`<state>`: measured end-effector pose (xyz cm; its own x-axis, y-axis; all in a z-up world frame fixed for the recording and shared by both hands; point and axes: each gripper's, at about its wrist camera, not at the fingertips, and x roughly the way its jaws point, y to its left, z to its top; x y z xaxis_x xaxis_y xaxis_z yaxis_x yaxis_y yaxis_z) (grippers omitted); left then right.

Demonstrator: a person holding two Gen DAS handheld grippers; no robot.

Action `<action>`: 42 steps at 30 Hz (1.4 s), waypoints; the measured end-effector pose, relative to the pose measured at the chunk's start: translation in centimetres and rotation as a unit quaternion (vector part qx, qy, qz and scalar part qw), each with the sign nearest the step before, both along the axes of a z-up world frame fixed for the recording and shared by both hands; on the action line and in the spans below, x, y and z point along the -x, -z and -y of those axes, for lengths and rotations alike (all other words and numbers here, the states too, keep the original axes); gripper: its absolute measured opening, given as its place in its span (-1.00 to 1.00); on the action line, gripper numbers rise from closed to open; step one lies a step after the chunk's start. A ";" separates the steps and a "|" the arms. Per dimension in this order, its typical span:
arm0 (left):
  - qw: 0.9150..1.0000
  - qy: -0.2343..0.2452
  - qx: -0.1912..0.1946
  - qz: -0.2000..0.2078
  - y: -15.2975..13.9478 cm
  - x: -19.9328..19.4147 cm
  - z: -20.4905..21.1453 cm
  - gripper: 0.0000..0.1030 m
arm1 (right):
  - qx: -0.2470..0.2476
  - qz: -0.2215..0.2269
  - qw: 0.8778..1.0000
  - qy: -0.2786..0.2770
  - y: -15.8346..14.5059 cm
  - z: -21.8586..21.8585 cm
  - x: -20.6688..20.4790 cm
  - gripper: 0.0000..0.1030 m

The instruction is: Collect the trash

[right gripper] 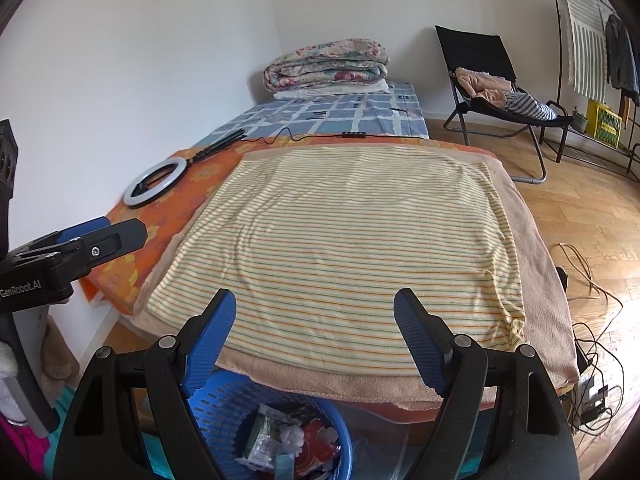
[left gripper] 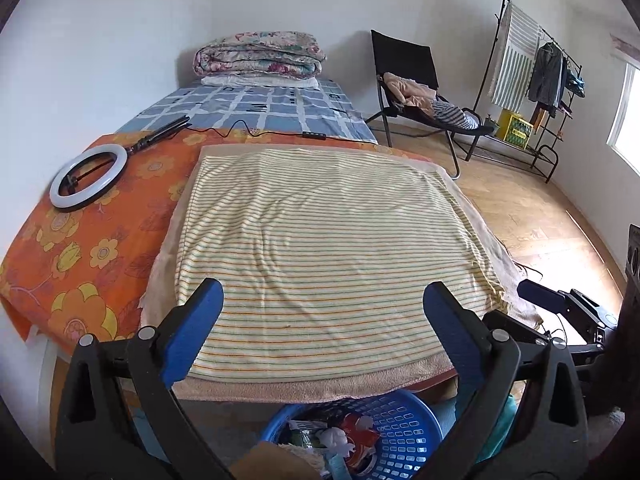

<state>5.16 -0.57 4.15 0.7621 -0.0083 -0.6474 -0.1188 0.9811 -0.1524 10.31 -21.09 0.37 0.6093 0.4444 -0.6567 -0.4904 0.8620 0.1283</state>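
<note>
A blue plastic basket [left gripper: 404, 436] sits on the floor at the foot of the bed, below both grippers; it also shows in the right wrist view [right gripper: 224, 404]. It holds trash [left gripper: 344, 440]: crumpled white paper, a red wrapper and a green-white packet [right gripper: 292, 440]. My left gripper [left gripper: 322, 296] is open and empty above the basket, over the striped towel [left gripper: 320, 240]. My right gripper [right gripper: 314, 306] is open and empty beside it. The left gripper shows at the left edge of the right wrist view [right gripper: 100, 236].
The bed carries an orange floral sheet [left gripper: 88, 248], a ring light [left gripper: 88, 176] with its cable, and folded quilts [left gripper: 260, 54] at the far end. A black chair [left gripper: 416, 92] with clothes and a clothes rack [left gripper: 532, 80] stand right. Cables [right gripper: 592, 344] lie on the wooden floor.
</note>
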 end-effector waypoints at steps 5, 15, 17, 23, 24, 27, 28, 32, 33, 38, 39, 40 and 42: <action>1.000 0.001 -0.001 0.000 0.0 0.0 0.0 0.98 | 0.000 0.001 1.000 0.000 -0.2 0.0 0.1 0.58; 1.000 0.005 -0.002 -0.001 0.3 0.2 0.2 0.98 | 0.003 0.003 1.000 0.002 -0.4 0.1 0.4 0.58; 1.000 0.005 -0.001 -0.001 0.3 0.2 0.2 0.98 | 0.002 0.001 1.000 0.003 -0.5 0.1 0.4 0.58; 1.000 0.008 0.003 -0.005 0.3 0.2 0.2 0.98 | 0.002 0.000 1.000 0.005 -0.5 0.0 0.3 0.58; 1.000 0.008 0.003 -0.007 0.3 0.1 0.3 0.98 | 0.002 0.000 1.000 0.005 -0.5 0.0 0.3 0.58; 1.000 0.006 0.004 -0.007 0.3 0.2 0.3 0.98 | 0.002 0.000 1.000 0.005 -0.5 0.0 0.3 0.58; 1.000 0.006 0.004 -0.007 0.3 0.2 0.3 0.98 | 0.002 0.000 1.000 0.005 -0.5 0.0 0.3 0.58; 1.000 0.006 0.002 -0.008 0.4 0.2 0.3 0.98 | 0.002 -0.001 1.000 0.005 -0.5 0.0 0.3 0.58; 1.000 0.006 0.002 -0.007 0.4 0.2 0.3 0.98 | 0.001 -0.002 1.000 0.005 -0.5 0.0 0.3 0.58; 1.000 0.003 0.000 -0.007 0.4 0.2 0.1 0.98 | 0.002 -0.002 1.000 0.006 -0.4 0.0 0.2 0.58; 1.000 0.002 -0.002 -0.007 0.5 0.1 0.0 0.98 | 0.003 -0.003 1.000 0.006 -0.4 0.0 0.3 0.58; 1.000 0.001 -0.003 -0.007 0.5 0.1 -0.1 0.98 | 0.002 -0.003 1.000 0.006 -0.3 0.0 0.3 0.58; 1.000 0.001 -0.004 -0.007 0.5 0.1 -0.1 0.98 | 0.002 -0.004 1.000 0.006 -0.3 0.1 0.3 0.58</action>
